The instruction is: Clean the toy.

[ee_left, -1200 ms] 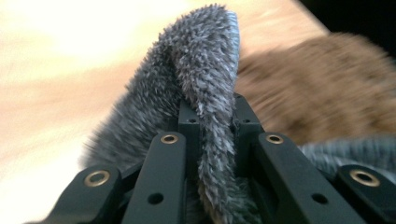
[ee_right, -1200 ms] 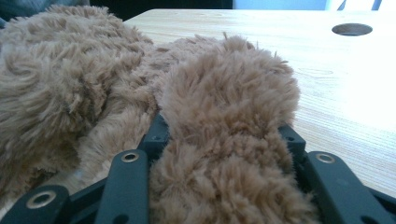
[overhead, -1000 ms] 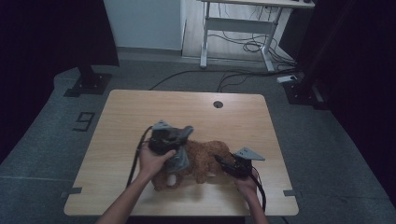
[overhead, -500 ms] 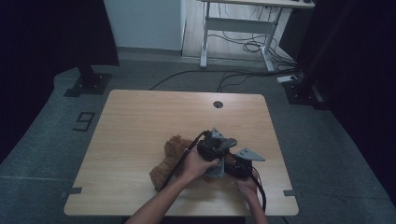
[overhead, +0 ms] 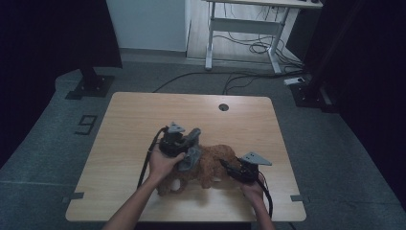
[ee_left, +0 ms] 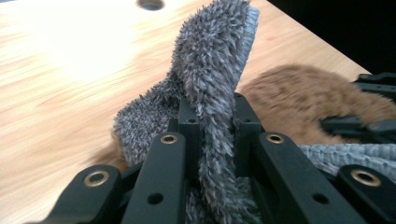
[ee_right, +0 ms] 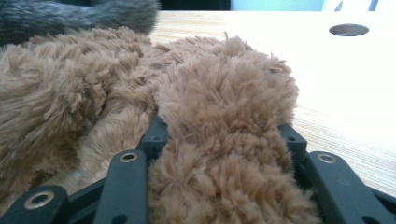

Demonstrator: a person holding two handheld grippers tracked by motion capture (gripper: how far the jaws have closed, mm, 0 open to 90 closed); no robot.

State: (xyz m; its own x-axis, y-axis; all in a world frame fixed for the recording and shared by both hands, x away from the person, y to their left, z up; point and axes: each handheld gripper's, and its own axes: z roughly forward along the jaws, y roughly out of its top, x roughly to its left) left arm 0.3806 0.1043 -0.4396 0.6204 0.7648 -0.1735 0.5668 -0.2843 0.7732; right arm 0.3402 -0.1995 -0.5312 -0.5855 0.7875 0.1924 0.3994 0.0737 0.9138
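Note:
A brown fuzzy cloth lies bunched on the wooden table, near its front edge. On the cloth's left part rests a grey fuzzy cloth. My left gripper is shut on the grey cloth, a flap of which stands up between the jaws. My right gripper is shut on a thick fold of the brown cloth at its right end. In the left gripper view, the brown cloth lies just beyond the grey one, and the right gripper's jaws reach in from the right.
A round cable hole sits near the table's far edge. Beyond the table stand a white desk frame with cables on the floor and two dark stands. Bare wood stretches to the left and behind the cloths.
Half a second ago my left gripper was over by the right gripper; it has swung back left with the grey cloth. The right hand has stayed put.

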